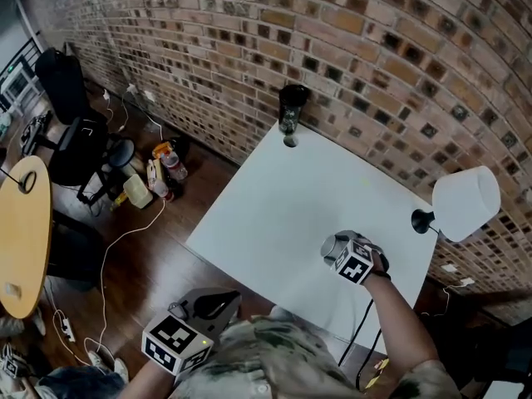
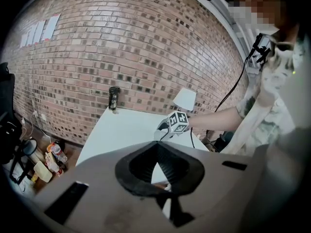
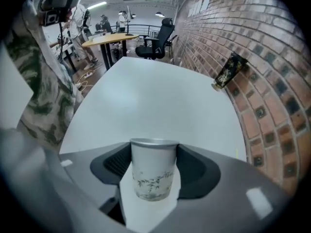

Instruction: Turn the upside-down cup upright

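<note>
Closest to the lens in the right gripper view, the cup (image 3: 153,174) is sitting between the jaws of the right claw (image 3: 154,152). Both pads are pressing against its upper sides, so that claw is pinching it. Its wider, rimmed end is showing uppermost there, with a leafy print running round the narrower end. I am not managing to tell whether that lower end is touching the white worktop (image 3: 155,91) or hanging just above it. From the head view I am seeing only a grey sliver of the cup, since the claw and its marker cube are covering the rest, over the worktop's near right part.

I am reading the left claw (image 2: 156,145) as pressed together at the tips, with nothing between them. It is hanging off the worktop's near edge, close to the person's patterned shirt (image 1: 274,360).

At the far corner a dark bottle (image 1: 292,110) is standing by the brick wall (image 1: 399,48). A white lamp (image 1: 465,202) is leaning in on the right, its shade hiding most of its stand.
</note>
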A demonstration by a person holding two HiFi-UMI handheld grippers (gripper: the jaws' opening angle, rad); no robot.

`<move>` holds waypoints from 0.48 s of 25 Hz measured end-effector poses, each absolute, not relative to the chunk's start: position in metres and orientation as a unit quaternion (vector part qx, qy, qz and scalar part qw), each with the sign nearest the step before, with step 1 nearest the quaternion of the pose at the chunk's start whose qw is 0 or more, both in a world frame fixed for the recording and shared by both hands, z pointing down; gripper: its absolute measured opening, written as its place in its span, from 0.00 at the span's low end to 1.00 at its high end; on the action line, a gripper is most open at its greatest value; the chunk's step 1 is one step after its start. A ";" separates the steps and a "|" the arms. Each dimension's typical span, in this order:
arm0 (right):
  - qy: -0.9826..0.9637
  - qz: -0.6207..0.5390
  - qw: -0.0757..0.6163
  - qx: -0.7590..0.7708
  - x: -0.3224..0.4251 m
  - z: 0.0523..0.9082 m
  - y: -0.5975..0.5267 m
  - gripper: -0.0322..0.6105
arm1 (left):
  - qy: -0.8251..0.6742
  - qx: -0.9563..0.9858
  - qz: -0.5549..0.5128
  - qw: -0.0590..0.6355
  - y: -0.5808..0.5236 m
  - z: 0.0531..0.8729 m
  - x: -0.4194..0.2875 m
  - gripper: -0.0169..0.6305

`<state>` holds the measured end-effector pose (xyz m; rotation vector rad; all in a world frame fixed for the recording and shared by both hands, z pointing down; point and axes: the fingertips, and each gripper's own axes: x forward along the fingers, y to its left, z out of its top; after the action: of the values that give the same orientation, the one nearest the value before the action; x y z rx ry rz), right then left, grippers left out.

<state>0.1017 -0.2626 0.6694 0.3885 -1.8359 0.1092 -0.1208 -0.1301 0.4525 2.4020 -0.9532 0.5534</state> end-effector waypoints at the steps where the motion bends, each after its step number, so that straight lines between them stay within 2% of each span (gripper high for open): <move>1: -0.797 0.053 0.573 0.182 0.100 0.664 -0.265 0.50 | -0.348 0.881 0.204 0.247 -0.130 0.453 -0.121 0.04; 6: -0.833 0.083 0.486 0.252 0.102 0.643 -0.275 0.50 | -0.334 0.886 0.210 0.242 -0.129 0.454 -0.113 0.04; 12: -0.873 0.102 0.338 0.337 0.108 0.619 -0.283 0.49 | -0.315 0.892 0.225 0.232 -0.130 0.453 -0.097 0.04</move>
<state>0.1078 -0.2835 0.6190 0.8779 -2.2746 0.2661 -0.0972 -0.1301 0.4525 2.4526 -0.8656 0.6187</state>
